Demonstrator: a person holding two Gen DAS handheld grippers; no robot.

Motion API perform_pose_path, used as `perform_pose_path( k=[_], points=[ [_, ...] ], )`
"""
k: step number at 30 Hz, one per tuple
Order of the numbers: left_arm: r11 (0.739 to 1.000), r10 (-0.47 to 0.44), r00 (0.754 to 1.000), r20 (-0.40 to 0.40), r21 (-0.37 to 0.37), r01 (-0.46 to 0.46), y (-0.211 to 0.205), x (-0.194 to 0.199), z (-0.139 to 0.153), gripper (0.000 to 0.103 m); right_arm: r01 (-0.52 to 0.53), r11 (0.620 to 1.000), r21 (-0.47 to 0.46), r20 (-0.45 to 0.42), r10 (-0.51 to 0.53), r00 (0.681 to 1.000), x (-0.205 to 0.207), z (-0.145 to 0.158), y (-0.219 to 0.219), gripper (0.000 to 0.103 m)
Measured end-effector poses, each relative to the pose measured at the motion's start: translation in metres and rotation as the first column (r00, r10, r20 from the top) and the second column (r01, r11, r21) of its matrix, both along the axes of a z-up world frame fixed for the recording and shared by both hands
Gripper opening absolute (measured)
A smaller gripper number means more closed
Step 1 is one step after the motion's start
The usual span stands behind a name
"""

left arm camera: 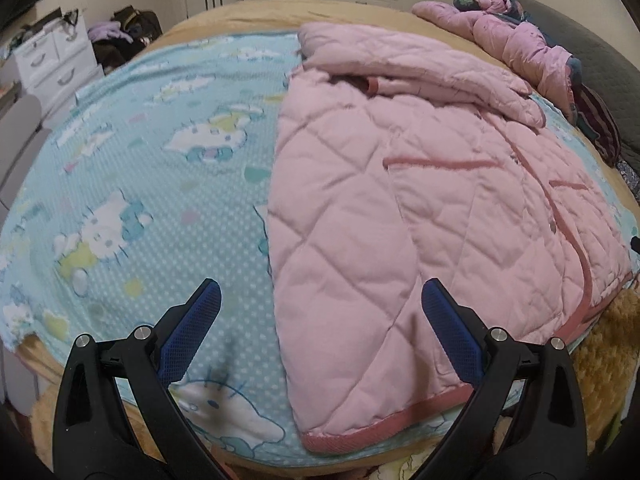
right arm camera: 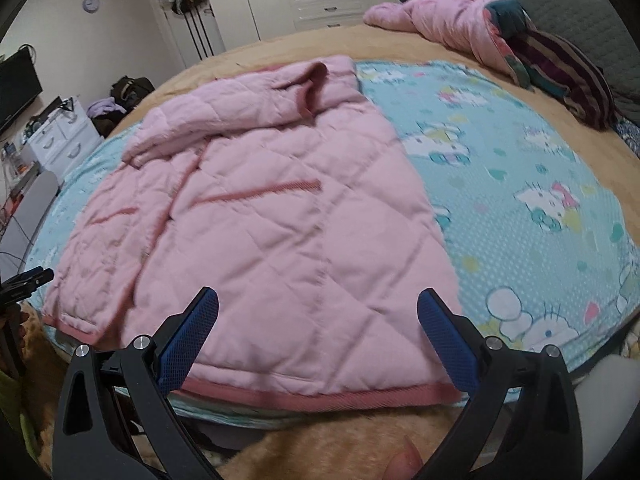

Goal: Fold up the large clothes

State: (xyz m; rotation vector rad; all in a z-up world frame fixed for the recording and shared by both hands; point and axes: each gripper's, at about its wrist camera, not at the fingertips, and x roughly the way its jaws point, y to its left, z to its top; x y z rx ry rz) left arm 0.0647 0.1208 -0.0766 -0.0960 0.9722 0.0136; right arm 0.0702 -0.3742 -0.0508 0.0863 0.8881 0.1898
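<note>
A pink quilted jacket [left arm camera: 420,208] lies flat on a light blue cartoon-print blanket [left arm camera: 152,168], hem toward me, one sleeve folded across its top. My left gripper [left arm camera: 320,292] hovers open above the hem's left corner, its blue pads [left arm camera: 192,332] holding nothing. In the right wrist view the same jacket [right arm camera: 256,220] fills the middle, its darker pink hem band [right arm camera: 320,394] close to me. My right gripper [right arm camera: 318,300] hangs open over the hem, its pads [right arm camera: 448,344] empty. The blanket [right arm camera: 520,184] stretches off to the right.
A second pink padded garment [right arm camera: 444,20] and a striped cloth [right arm camera: 568,76] are heaped at the far side of the bed. A tan fuzzy bedspread [right arm camera: 320,436] lies under the blanket. White drawers [left arm camera: 52,64] and a dark bag [left arm camera: 128,32] stand at the left; wardrobes behind.
</note>
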Motion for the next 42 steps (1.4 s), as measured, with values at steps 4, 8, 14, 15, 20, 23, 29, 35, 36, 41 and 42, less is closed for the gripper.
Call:
perform_pose_path(
  k=[4,8,14,15,20,23,29,35,36,41,42],
  points=[
    [1.0,0.0,0.999,-0.044,-0.023,-0.001,0.002,-0.002,-0.016,0.094,0.0,1.0,0.006,-0.034,0.0,0.999,0.0,-0.01,-0.009,0.099],
    [0.999,0.001,0.998,-0.058,-0.041,-0.003,0.004,-0.003,-0.023,0.094,-0.003,1.0,0.002,-0.054,0.003,0.999,0.001,-0.018,-0.016,0.099],
    [0.997,-0.001,0.997,-0.077,-0.072,-0.005,0.006,-0.008,-0.031,0.094,0.012,1.0,0.006,-0.068,-0.012,0.998,0.005,-0.023,-0.03,0.099],
    [0.997,0.0,0.997,-0.08,-0.078,-0.006,0.007,-0.008,-0.032,0.094,0.015,1.0,0.01,-0.079,-0.015,0.997,0.007,-0.026,-0.034,0.099],
    [0.994,0.003,0.997,-0.083,-0.111,-0.013,0.01,-0.01,-0.037,0.094,0.016,0.993,0.12,-0.148,0.002,0.989,0.013,-0.042,-0.05,0.099],
    [0.993,0.006,0.997,-0.081,-0.12,-0.015,0.01,-0.01,-0.04,0.094,-0.004,0.985,0.173,-0.164,0.033,0.986,0.014,-0.047,-0.054,0.099],
    [0.989,0.032,0.997,-0.072,-0.139,-0.042,0.01,-0.008,-0.043,0.095,-0.031,0.979,0.202,-0.165,0.066,0.984,0.013,-0.05,-0.056,0.098],
    [0.975,0.034,0.999,-0.028,-0.219,-0.039,0.01,-0.013,-0.036,0.066,-0.041,0.969,0.244,-0.139,0.077,0.987,0.004,-0.048,-0.058,0.075],
    [0.971,0.029,0.999,-0.02,-0.238,-0.033,0.009,-0.015,-0.035,0.053,-0.033,0.965,0.259,-0.135,0.07,0.988,0.003,-0.047,-0.062,0.067],
    [0.966,0.001,1.0,0.01,-0.258,0.002,0.001,-0.019,-0.027,0.024,-0.03,0.934,0.356,-0.11,0.073,0.991,-0.003,-0.046,-0.071,0.046],
    [0.963,-0.002,1.0,0.018,-0.271,0.007,0.001,-0.02,-0.025,0.019,-0.037,0.932,0.362,-0.098,0.078,0.992,-0.005,-0.043,-0.07,0.039]
  ],
)
